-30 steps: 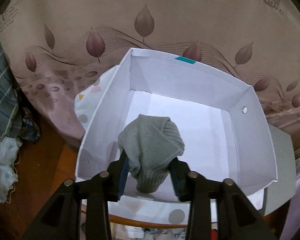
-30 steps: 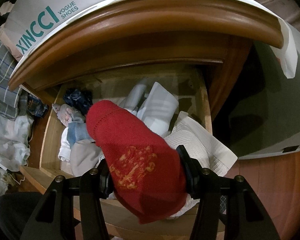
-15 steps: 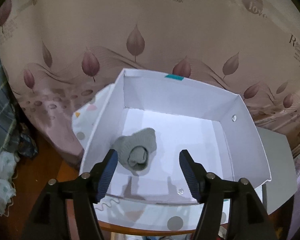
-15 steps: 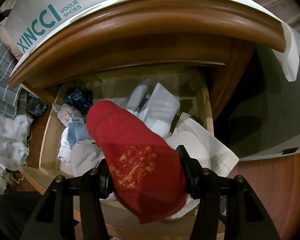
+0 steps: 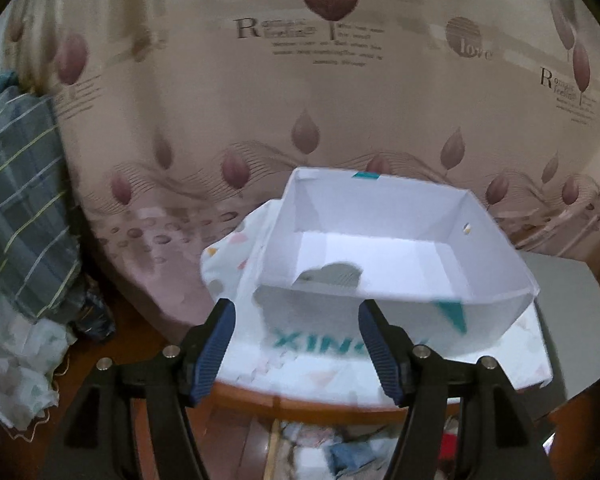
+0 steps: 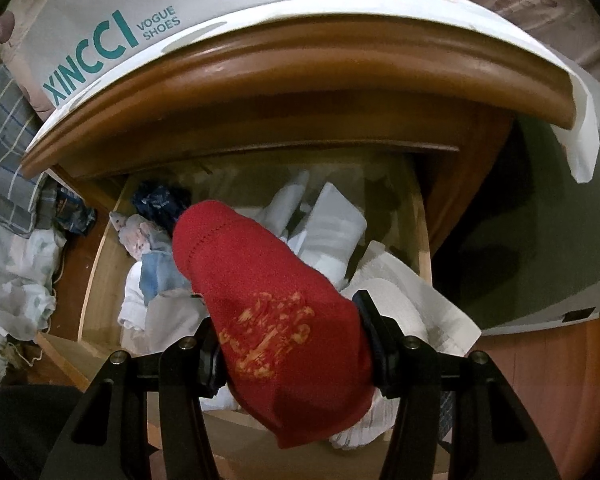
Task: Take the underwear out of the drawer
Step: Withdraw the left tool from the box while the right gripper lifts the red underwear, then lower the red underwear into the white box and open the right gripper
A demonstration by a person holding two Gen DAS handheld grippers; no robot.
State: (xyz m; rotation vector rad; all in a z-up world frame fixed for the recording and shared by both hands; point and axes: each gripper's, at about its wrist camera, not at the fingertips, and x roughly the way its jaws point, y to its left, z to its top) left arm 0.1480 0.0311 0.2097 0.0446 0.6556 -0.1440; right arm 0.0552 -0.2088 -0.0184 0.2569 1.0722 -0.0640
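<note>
In the left wrist view my left gripper (image 5: 296, 344) is open and empty, held back from and below the rim of a white shoe box (image 5: 496, 248). A grey knitted item (image 5: 336, 274) lies inside the box, half hidden by the near wall. In the right wrist view my right gripper (image 6: 288, 344) is shut on a red knitted item with an orange pattern (image 6: 268, 304), held above the open wooden drawer (image 6: 100, 264). The drawer holds several folded white, blue and dark garments (image 6: 332, 232).
The shoe box stands on a patterned cloth (image 5: 228, 256) atop the wooden cabinet (image 6: 300, 80). A leaf-print bed cover (image 5: 260, 100) hangs behind. Plaid and white fabrics (image 5: 16, 200) pile at the left. A grey surface (image 6: 548, 240) lies right of the drawer.
My left gripper opened and dropped the grey item into the box, then pulled back and down from it. My right gripper kept hold of the red item, almost still.
</note>
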